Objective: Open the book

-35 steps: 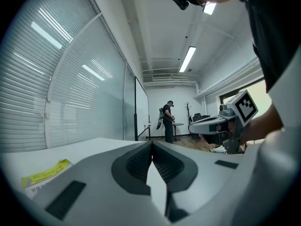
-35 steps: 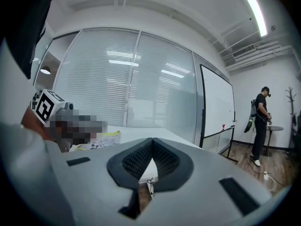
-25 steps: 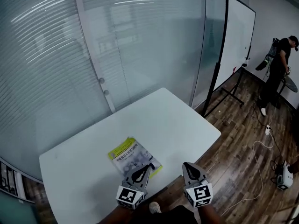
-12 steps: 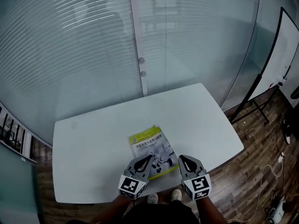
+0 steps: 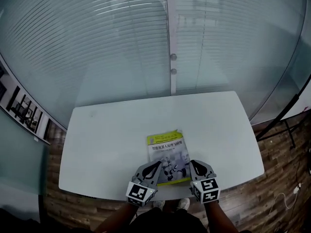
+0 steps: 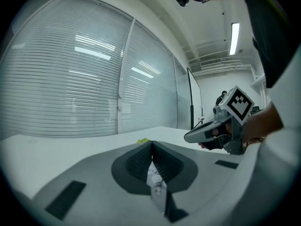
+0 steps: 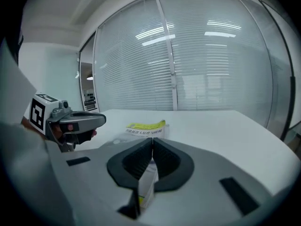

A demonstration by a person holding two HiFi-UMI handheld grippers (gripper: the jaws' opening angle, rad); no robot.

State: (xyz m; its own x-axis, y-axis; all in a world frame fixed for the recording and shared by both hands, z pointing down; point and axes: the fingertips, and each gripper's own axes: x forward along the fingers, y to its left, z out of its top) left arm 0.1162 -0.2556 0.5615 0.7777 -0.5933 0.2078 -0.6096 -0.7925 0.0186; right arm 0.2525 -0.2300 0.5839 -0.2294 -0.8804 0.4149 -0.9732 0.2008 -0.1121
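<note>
My left gripper [image 5: 154, 166] sits at the lower centre of the head view, its two jaws pressed tip to tip with nothing between them. My right gripper [image 5: 195, 165] is just to its right, jaws likewise closed and empty. The book [image 5: 167, 149] lies closed and flat on the white table [image 5: 107, 144], green-yellow cover up, near the table's lower edge. My left tips overlap the book's lower left corner and my right tips are at its lower right edge. I cannot tell whether either touches the cover.
</note>
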